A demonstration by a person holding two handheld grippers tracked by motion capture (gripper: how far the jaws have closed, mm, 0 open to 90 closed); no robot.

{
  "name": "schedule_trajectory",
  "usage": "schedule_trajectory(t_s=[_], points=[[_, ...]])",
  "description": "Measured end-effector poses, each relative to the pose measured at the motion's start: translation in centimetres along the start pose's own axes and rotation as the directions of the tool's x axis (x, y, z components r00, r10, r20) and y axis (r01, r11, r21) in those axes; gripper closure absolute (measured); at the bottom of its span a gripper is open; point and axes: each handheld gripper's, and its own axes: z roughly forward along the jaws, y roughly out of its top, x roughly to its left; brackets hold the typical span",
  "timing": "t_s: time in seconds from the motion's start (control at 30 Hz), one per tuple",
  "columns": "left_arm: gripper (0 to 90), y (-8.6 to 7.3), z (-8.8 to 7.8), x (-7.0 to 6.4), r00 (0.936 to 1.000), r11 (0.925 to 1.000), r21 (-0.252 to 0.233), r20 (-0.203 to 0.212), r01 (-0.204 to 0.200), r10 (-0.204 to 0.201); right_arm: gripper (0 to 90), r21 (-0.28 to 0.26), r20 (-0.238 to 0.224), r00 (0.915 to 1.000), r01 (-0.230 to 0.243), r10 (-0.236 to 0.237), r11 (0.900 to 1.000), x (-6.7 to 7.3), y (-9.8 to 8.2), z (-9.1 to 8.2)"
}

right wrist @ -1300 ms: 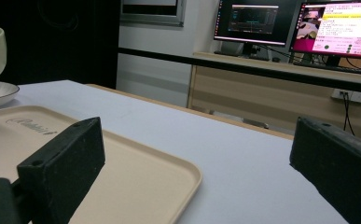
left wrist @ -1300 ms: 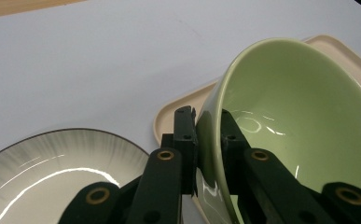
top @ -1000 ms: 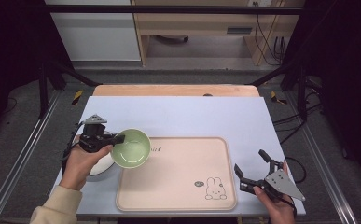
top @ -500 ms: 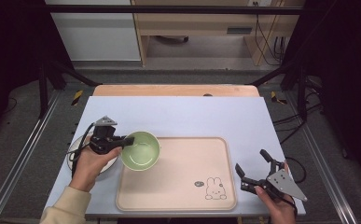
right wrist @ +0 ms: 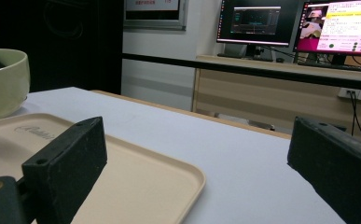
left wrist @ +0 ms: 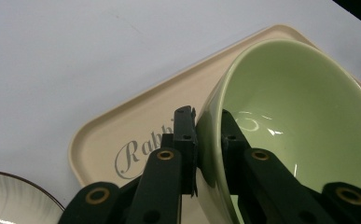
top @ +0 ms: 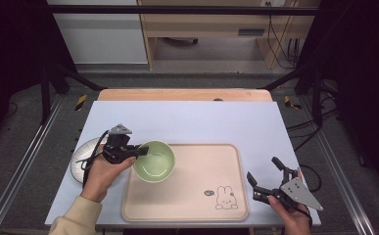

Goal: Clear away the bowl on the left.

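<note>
Green bowl now farther over the tray, rim clenched in left gripper fingers; right gripper fingers released

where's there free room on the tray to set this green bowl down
The tray is bare across its middle and far right, between the green bowl, held over its left end by the left gripper, and the rabbit print near the front right corner. It is crowded to the left, where the white plate lies beside the tray.
</note>
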Motion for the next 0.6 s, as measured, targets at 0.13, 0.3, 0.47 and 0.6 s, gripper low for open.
schedule_trajectory(t_s=[0.13,0.3,0.47,0.6], points=[[81.6,-0.05,0.22,-0.07,1.0000,1.0000,0.003,0.004,0.001,-0.001,4.8,0.000,-0.019,0.9998,-0.003,0.003,1.000,0.11,0.02,0.04],[81.6,-0.13,0.50,-0.31,0.9999,1.0000,0.010,0.015,0.002,-0.002,4.8,0.008,-0.046,0.9990,0.002,-0.001,1.000,0.24,0.01,0.08],[81.5,-0.12,0.74,-0.60,0.9999,0.9999,0.016,0.015,-0.004,0.003,4.4,0.009,-0.070,0.9975,-0.006,0.007,1.000,0.30,0.00,0.08],[81.5,-0.14,0.95,-0.75,0.9998,0.9998,0.019,0.020,-0.008,0.008,4.2,0.016,-0.089,0.9960,-0.011,0.012,1.000,0.30,-0.02,0.08]])
